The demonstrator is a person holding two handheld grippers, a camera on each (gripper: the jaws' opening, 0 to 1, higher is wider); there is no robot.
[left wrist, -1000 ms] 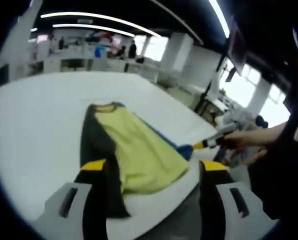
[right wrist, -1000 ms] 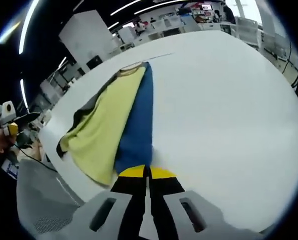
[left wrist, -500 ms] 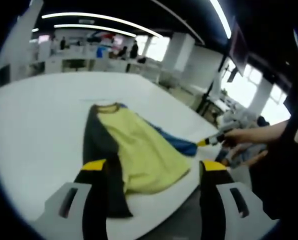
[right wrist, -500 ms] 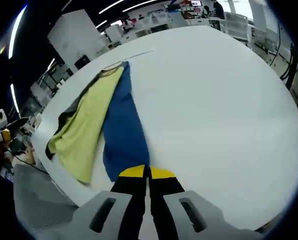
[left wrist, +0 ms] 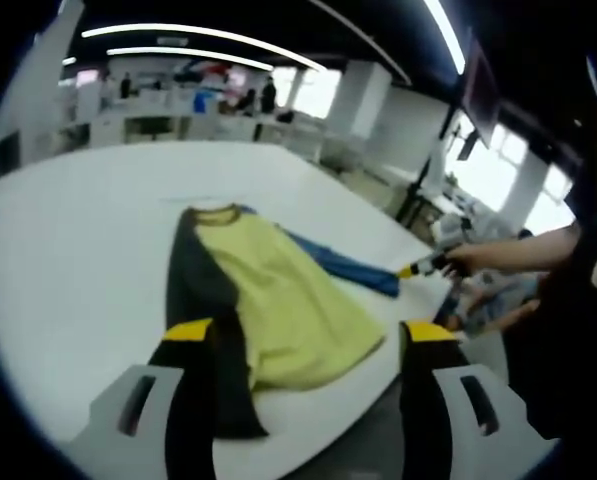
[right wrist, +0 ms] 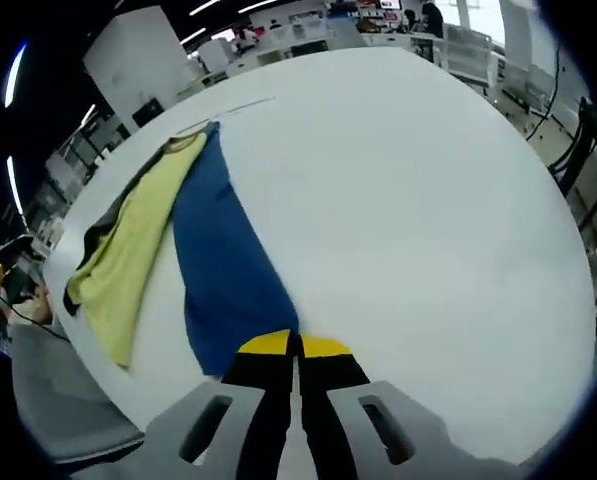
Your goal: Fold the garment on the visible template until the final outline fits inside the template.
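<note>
**Tongs stretch blue panel across tabletop**

Right tongs [right wrist: 298,345] pinch the garment's [left wrist: 278,300] blue panel [right wrist: 218,270], drawn out flat on the white tabletop [right wrist: 418,220]. Left tongs [left wrist: 298,335] hang spread over the garment's yellow and dark near hem.

Open-plan office or lab, strip ceiling lights [left wrist: 178,32], distant desks [left wrist: 158,125]

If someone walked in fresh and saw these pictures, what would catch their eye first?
Most striking is the garment on the white table: a yellow panel between a dark sleeve and a blue panel. The right gripper is shut on the blue panel, holding it stretched sideways, while the left gripper hangs open near the hem.
</note>
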